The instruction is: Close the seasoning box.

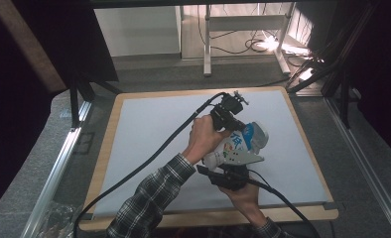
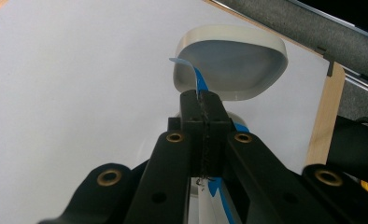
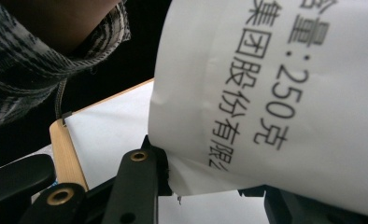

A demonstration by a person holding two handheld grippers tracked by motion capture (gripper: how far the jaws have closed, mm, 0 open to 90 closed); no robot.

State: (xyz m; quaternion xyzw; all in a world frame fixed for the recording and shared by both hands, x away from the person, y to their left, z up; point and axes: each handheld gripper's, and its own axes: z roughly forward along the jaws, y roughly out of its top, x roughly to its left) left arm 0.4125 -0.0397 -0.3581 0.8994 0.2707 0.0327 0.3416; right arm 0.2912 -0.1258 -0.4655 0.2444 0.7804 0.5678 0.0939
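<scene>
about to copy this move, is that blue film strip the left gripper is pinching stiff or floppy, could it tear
Probably floppy: the blue film strip curls over above the shut left gripper. It looks thin, so a sharp tug might tear it. The white bottle it comes from seems light, held aloft by the right gripper.

my left gripper (image 1: 231,117) on the top of the white bottle (image 1: 235,147) | my right gripper (image 1: 228,173) under its lower end | bottle tilted above the grey mat (image 1: 149,129) | cables trail toward me
</scene>
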